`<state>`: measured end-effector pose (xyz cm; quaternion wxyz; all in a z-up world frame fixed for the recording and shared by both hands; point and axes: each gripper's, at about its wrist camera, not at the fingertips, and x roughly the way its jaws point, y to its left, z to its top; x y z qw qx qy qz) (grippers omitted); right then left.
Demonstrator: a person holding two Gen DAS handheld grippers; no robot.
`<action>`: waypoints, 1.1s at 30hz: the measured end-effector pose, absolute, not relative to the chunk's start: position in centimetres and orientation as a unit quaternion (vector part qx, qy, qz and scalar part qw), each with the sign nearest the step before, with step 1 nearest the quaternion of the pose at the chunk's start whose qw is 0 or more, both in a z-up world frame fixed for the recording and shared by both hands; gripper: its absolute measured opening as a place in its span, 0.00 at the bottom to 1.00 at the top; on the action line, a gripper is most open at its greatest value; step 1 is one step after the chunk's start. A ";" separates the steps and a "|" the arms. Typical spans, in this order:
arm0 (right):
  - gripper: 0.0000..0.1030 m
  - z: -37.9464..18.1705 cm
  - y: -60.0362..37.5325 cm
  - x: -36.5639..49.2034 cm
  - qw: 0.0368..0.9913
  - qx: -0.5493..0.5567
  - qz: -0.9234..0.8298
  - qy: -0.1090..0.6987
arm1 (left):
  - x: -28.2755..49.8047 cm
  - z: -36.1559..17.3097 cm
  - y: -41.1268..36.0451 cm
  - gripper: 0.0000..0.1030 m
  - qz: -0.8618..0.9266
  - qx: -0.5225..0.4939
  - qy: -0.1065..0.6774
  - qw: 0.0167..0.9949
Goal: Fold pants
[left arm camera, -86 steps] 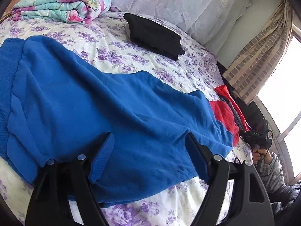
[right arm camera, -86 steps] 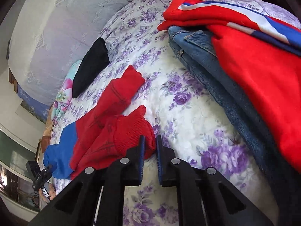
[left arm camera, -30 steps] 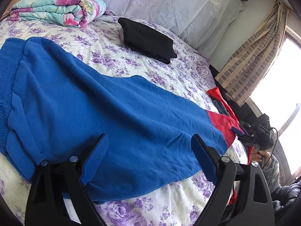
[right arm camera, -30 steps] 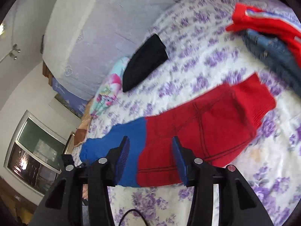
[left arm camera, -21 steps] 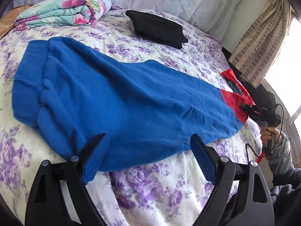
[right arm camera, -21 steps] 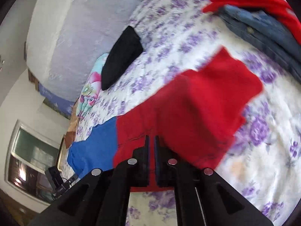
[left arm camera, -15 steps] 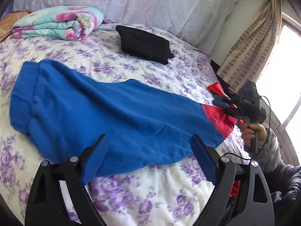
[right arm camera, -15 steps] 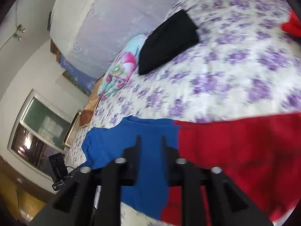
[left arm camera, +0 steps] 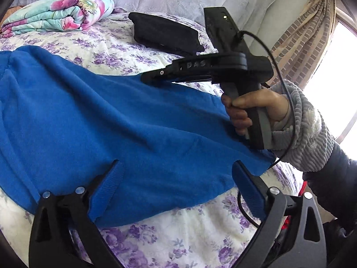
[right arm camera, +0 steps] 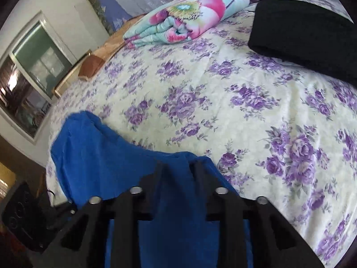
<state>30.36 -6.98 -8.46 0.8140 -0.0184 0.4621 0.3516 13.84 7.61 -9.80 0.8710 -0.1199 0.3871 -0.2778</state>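
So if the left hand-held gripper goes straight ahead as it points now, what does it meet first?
Probably the blue fleece pants spread on the floral bedsheet. The left hand-held gripper points down at them with jaws wide open, the cloth just past its fingertips; exact depth is unclear.

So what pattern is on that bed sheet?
Cream bed sheet printed with purple flower clusters; clearest in the right wrist view.

Open floral purple-and-cream bedsheet (right arm camera: 223, 84) is left free between the spread blue fleece pants (left arm camera: 111, 116) and the far folded black garment (left arm camera: 165, 33). The far left corner is blocked by a rolled flowered quilt (left arm camera: 58, 15).
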 end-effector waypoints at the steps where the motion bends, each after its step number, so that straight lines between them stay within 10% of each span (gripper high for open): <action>1: 0.08 -8.5 -6.7 30.4 0.817 -0.028 0.352 0.457 | 13.9 -9.8 7.5 0.94 -0.278 -0.118 0.388 0.871; 16: 0.21 -4.3 -9.2 26.9 0.845 0.045 0.368 0.385 | 13.9 -9.6 7.3 0.94 -0.269 -0.120 0.386 0.874; 20: 0.54 -8.0 -7.3 27.2 0.824 0.048 0.361 0.434 | 13.9 -9.7 7.1 0.95 -0.264 -0.115 0.386 0.876; 24: 0.55 -9.5 -8.5 29.1 0.806 0.128 0.352 0.458 | 13.9 -9.8 6.8 0.95 -0.255 -0.103 0.387 0.880; 28: 0.88 -6.2 -15.2 25.3 0.814 0.245 0.346 0.397 | 13.8 -9.8 6.7 0.95 -0.253 -0.093 0.385 0.882; 33: 0.94 -5.5 -27.2 15.9 0.829 0.338 0.311 0.318 | 13.7 -9.8 7.1 0.95 -0.260 -0.107 0.378 0.882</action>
